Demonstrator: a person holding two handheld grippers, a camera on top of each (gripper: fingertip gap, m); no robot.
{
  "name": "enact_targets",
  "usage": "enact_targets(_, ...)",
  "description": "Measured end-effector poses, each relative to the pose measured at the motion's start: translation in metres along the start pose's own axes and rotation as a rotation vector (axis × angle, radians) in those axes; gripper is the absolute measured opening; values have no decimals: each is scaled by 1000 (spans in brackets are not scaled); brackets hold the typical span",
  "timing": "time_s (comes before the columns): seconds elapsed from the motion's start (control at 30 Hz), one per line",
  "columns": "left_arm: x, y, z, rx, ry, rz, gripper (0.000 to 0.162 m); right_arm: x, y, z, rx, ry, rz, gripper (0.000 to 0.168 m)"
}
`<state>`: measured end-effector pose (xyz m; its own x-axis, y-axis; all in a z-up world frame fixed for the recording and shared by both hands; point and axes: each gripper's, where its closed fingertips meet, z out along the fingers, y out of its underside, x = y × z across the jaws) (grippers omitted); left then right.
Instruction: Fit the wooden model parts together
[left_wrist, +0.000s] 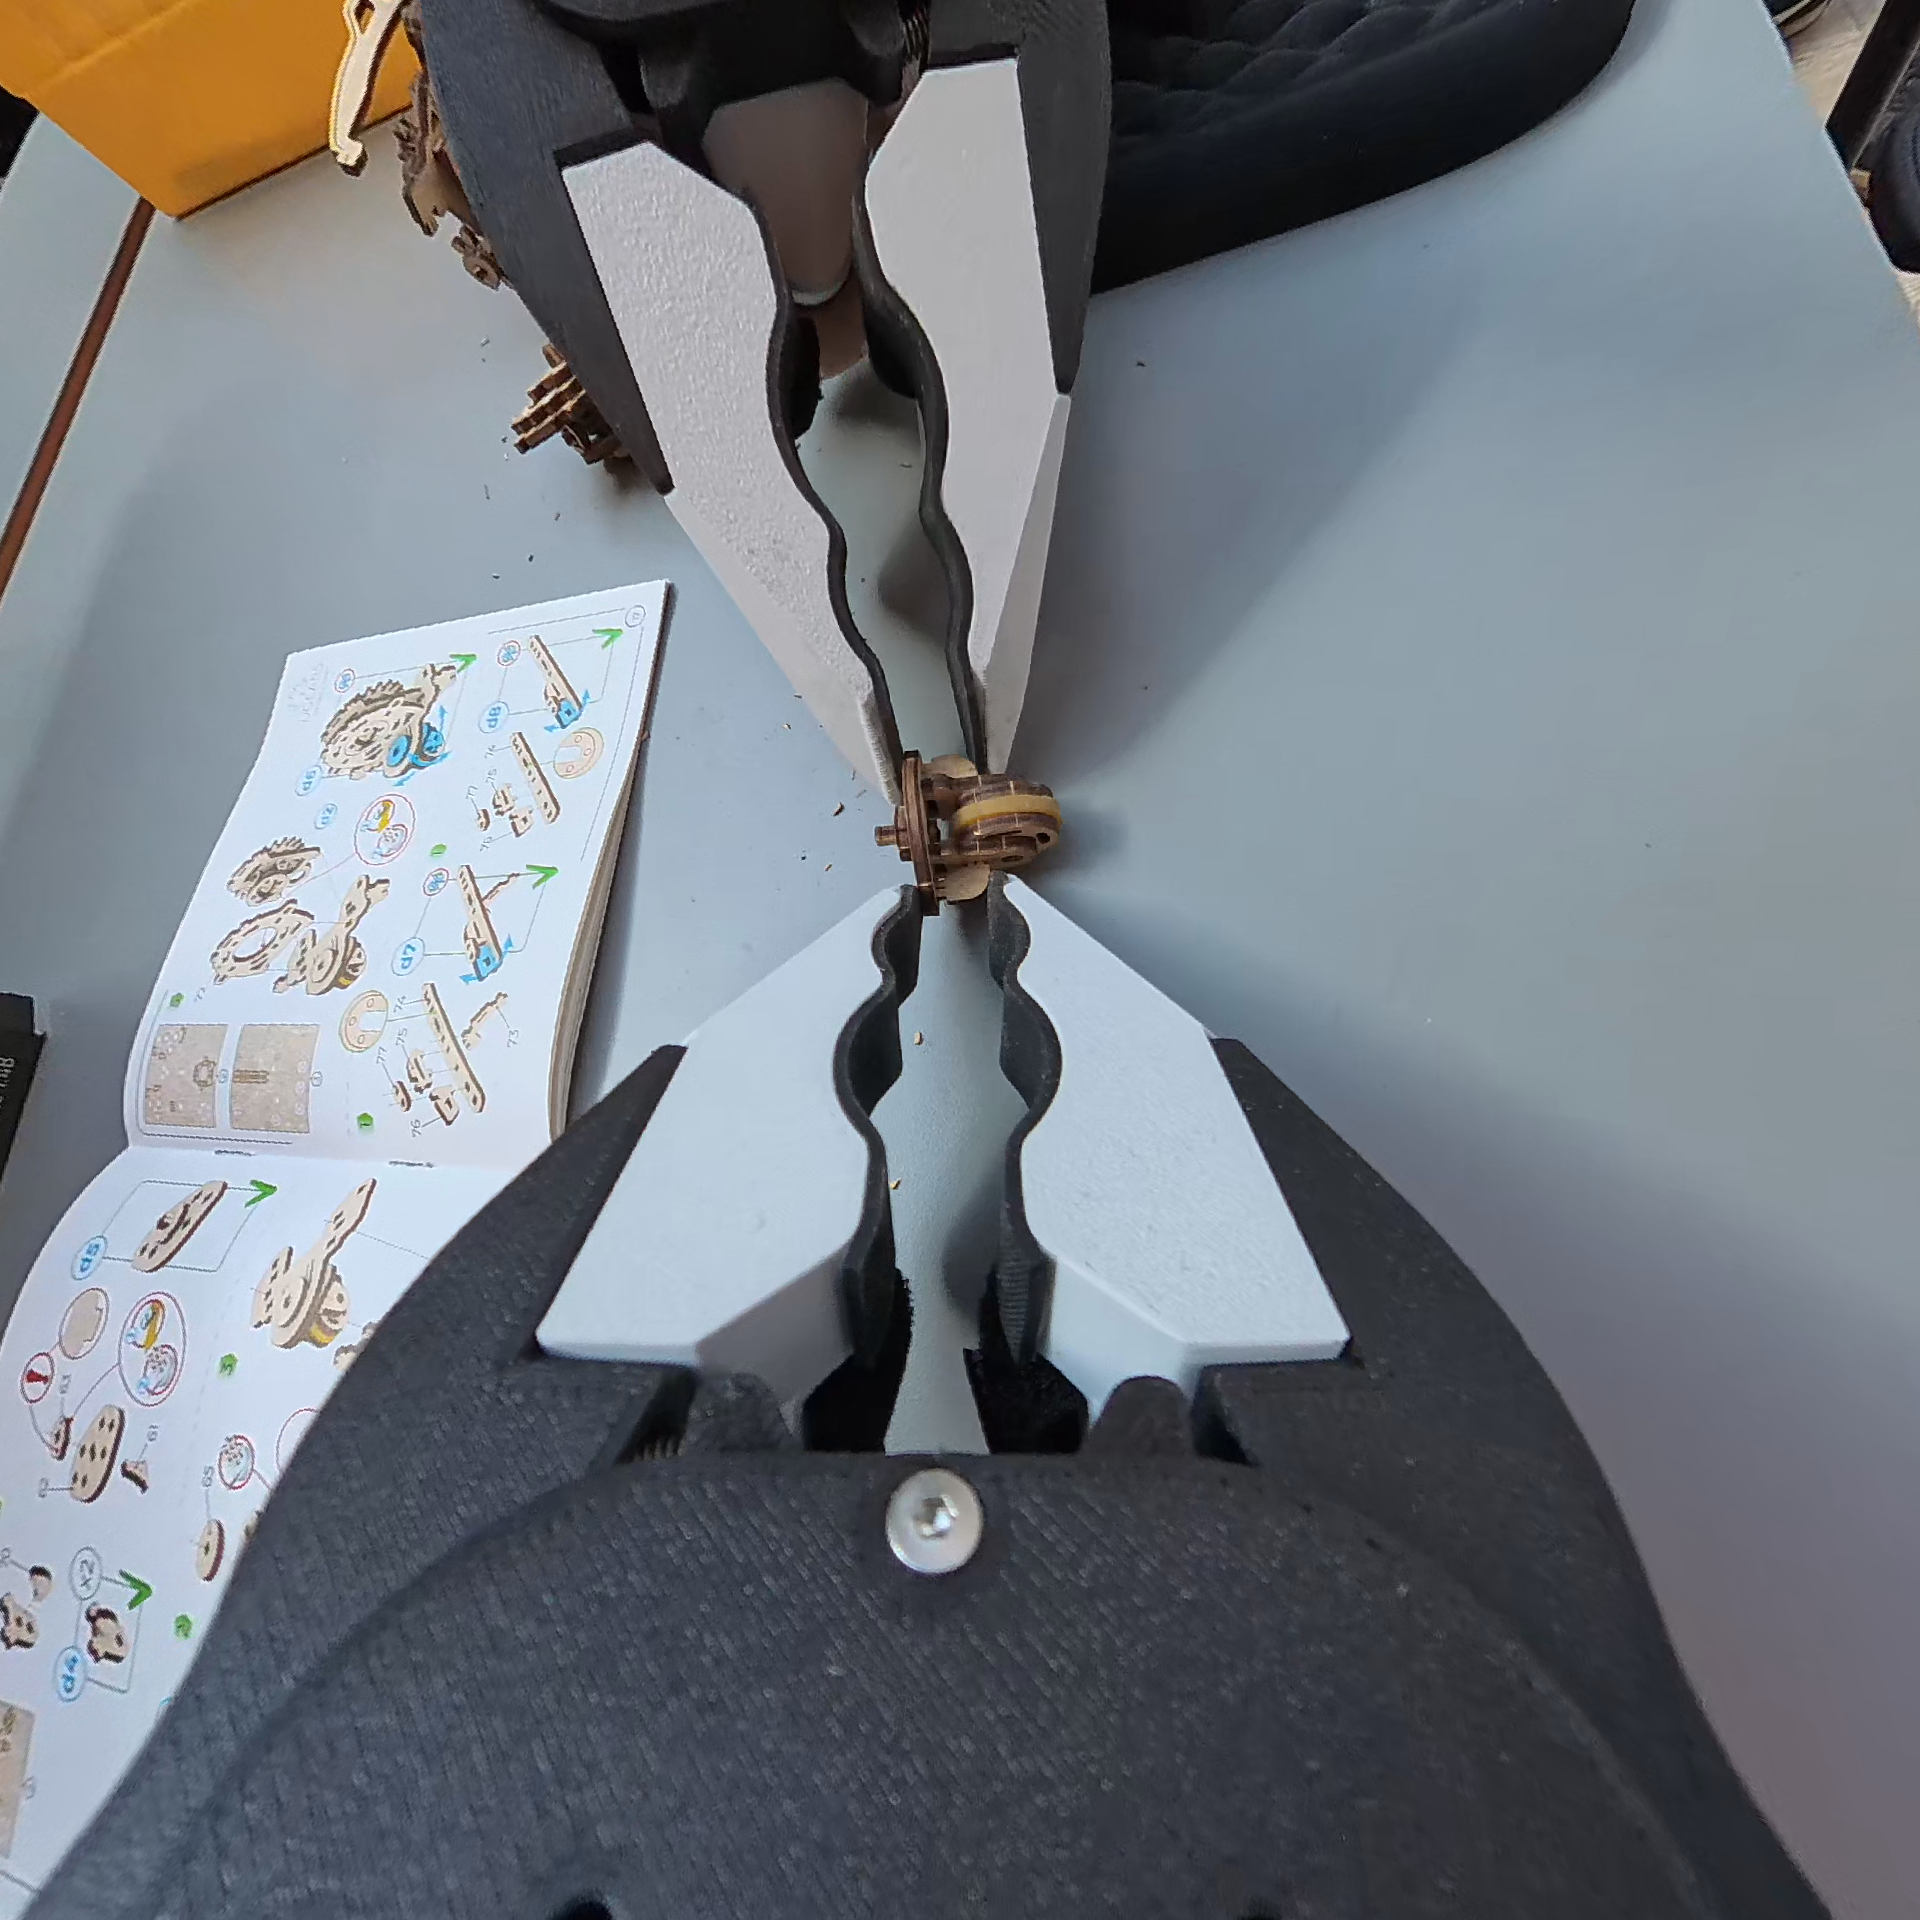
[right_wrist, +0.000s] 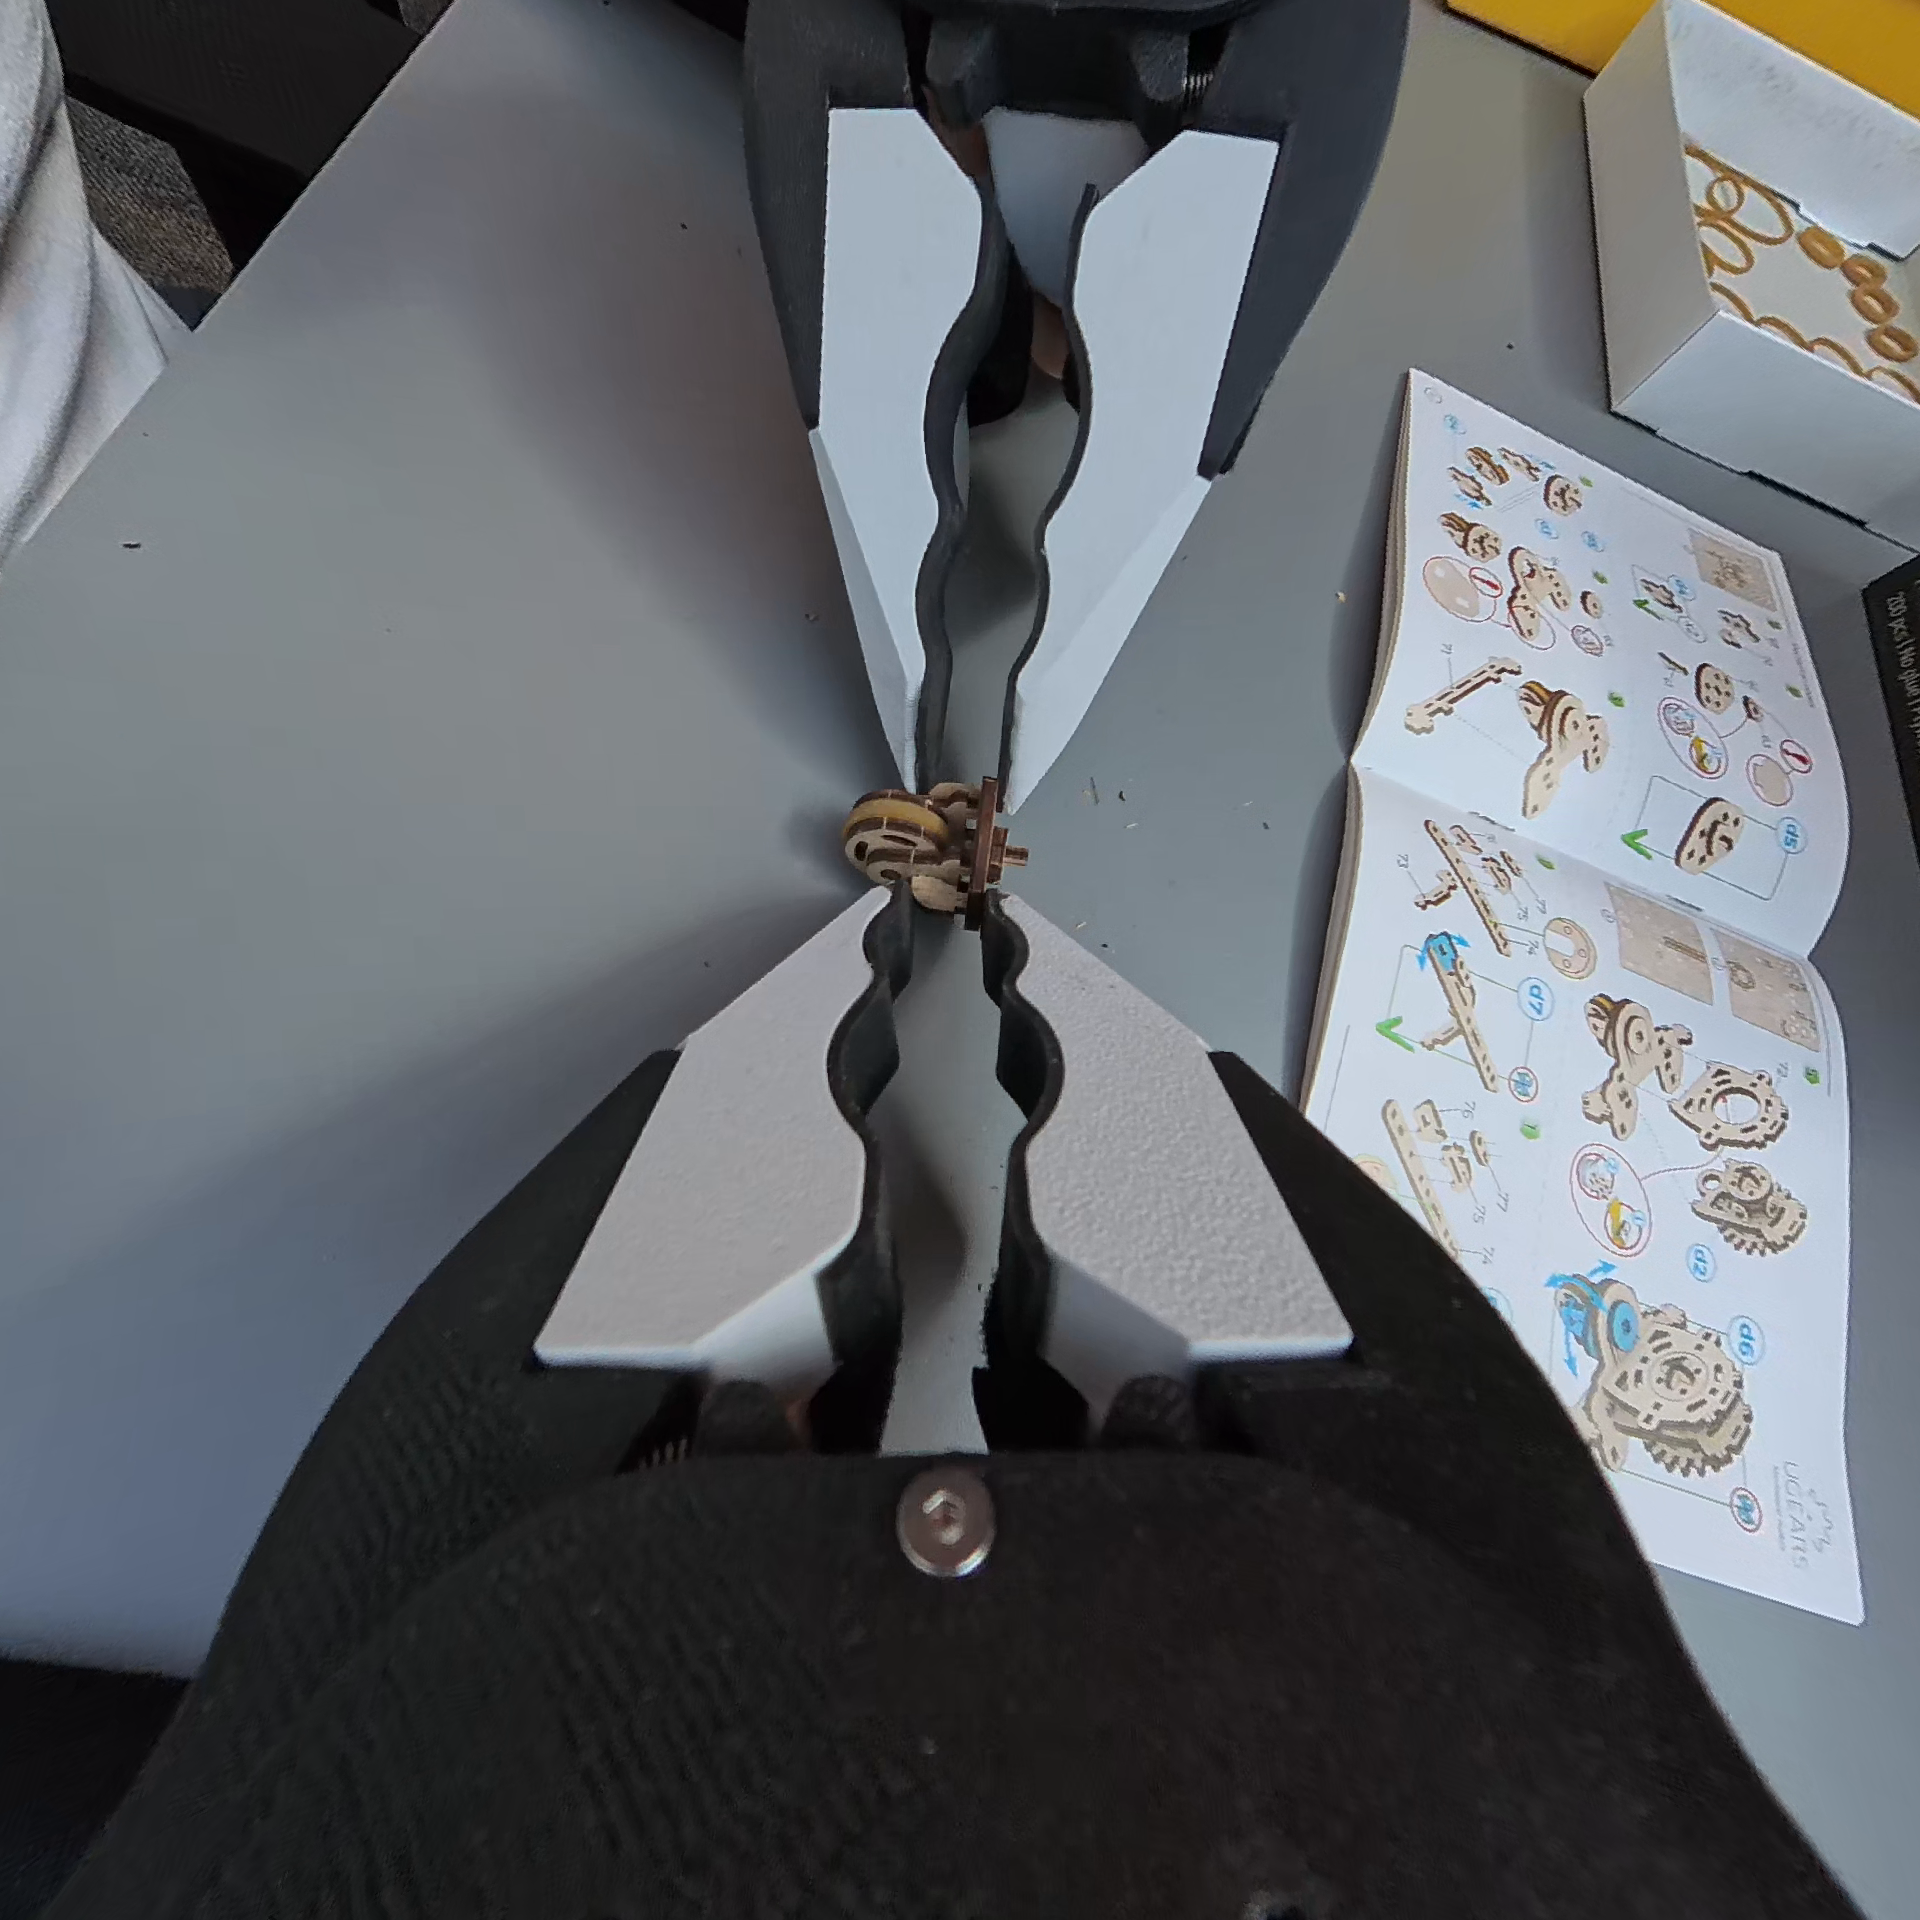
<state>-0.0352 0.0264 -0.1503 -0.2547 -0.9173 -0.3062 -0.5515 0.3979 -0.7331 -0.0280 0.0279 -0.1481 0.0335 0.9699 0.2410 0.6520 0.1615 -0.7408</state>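
A small wooden assembly (left_wrist: 971, 826) hangs above the grey table (left_wrist: 1455, 831) between both grippers. It has a dark disc with a peg, pale pieces and a little wheel with a yellow band. My left gripper (left_wrist: 954, 902) is shut on its near edge from below in the left wrist view. My right gripper (left_wrist: 935, 743) comes from the far side and is shut on the opposite edge. In the right wrist view the same assembly (right_wrist: 935, 847) sits between my right gripper (right_wrist: 940, 912) and my left gripper (right_wrist: 961, 779).
An open instruction booklet (left_wrist: 416, 883) lies on the table beside the grippers; it also shows in the right wrist view (right_wrist: 1610, 987). Loose wooden parts (left_wrist: 551, 405) and a yellow box (left_wrist: 177, 94) sit behind. A white box with wooden rings (right_wrist: 1766, 229) and a dark cushion (left_wrist: 1351, 125) are at the edges. My left and right fingertips are right by each other.
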Motion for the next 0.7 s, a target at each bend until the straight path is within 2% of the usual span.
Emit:
enact_targets(0.53, 1, 0, 2, -8, -8, 31, 10, -2, 0, -2, 19, -33, 16, 12)
enact_targets(0.7, 0, 2, 3, -19, 4, -18, 10, -1, 1, -1, 9, -36, 55, 11)
